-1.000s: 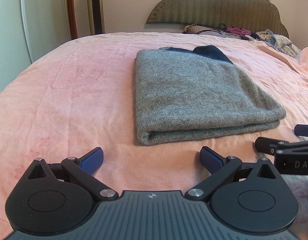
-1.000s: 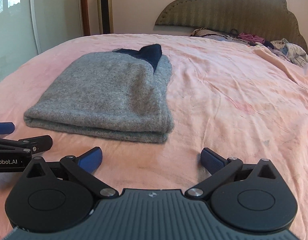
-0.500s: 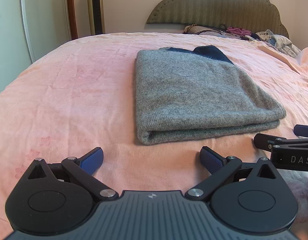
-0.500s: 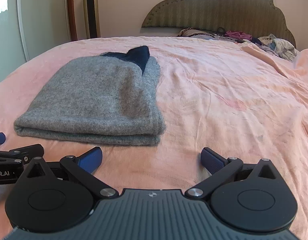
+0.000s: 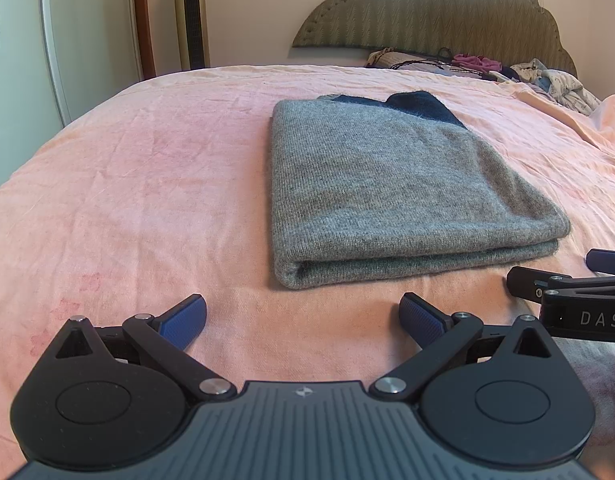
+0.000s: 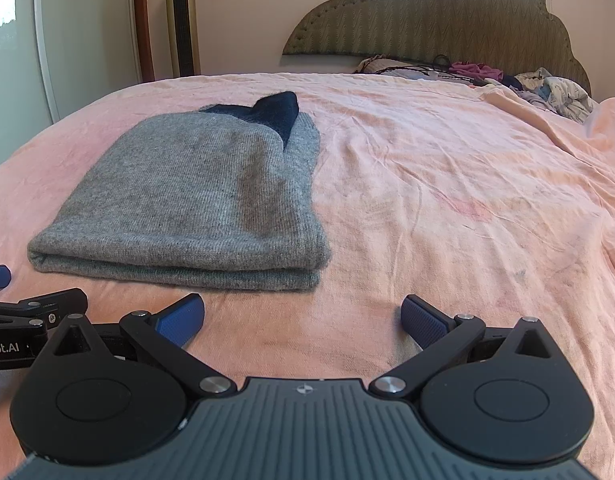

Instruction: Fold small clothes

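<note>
The letters "DAS" are read on the right gripper (image 5: pixel 579 280), "bot.AI" on the left gripper (image 6: pixel 11 300); both are spread, released, near the folded grey sweater (image 5: pixel 399 196).

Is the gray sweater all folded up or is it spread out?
Folded. The gray sweater lies as a neat rectangle on the pink bedsheet, with two stacked layers showing along its near edge. Neither claw touches it.

We see a folded sweater (image 5: pixel 391 196) lying on the bed (image 5: pixel 147 200), at one o'clock from our left gripper (image 5: pixel 303 316) and eleven o'clock from our right gripper (image 6: pixel 303 316). A clothes pile (image 6: pixel 547 88) lies behind, against the headboard (image 6: pixel 447 16).
</note>
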A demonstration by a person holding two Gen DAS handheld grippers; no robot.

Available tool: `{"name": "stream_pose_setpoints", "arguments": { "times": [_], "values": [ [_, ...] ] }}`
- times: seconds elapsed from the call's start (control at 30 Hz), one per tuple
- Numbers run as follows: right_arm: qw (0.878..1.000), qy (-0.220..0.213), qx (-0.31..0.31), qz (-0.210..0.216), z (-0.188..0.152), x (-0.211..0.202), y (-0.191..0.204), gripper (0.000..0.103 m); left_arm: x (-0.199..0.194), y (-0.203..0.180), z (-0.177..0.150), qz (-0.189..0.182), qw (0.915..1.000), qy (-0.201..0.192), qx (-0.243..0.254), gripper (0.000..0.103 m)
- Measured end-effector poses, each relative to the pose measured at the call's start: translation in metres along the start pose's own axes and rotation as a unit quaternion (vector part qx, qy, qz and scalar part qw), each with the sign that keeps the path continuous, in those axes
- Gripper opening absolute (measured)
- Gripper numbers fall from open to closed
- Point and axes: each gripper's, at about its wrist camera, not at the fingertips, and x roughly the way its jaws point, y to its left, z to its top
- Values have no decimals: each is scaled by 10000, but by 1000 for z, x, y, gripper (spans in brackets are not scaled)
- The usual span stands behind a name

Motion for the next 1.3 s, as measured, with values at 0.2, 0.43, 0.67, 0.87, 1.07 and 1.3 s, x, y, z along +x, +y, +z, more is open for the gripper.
{"name": "stream_pose_setpoints", "arguments": {
  "times": [0.2,0.43,0.67,0.87,1.07,1.3],
  "values": [
    [10000,0,1,-1,0,0,0,103,0,0,0,1,10000,0,-1,103],
    [10000,-1,1,-2,0,0,0,103,1,0,0,0,10000,-2,-4,103],
    [10000,0,2,-3,0,0,0,103,-2,-2,0,14,10000,5,-13,103],
    [10000,-1,2,-4,0,0,0,103,-2,-1,1,-8,10000,5,-34,103],
    [10000,-1,0,-7,0,0,0,103,-1,-1,0,8,10000,-8,-44,103],
    [10000,-1,3,-6,0,0,0,103,-2,-1,-1,-19,10000,-26,-72,103]
  ]
}}
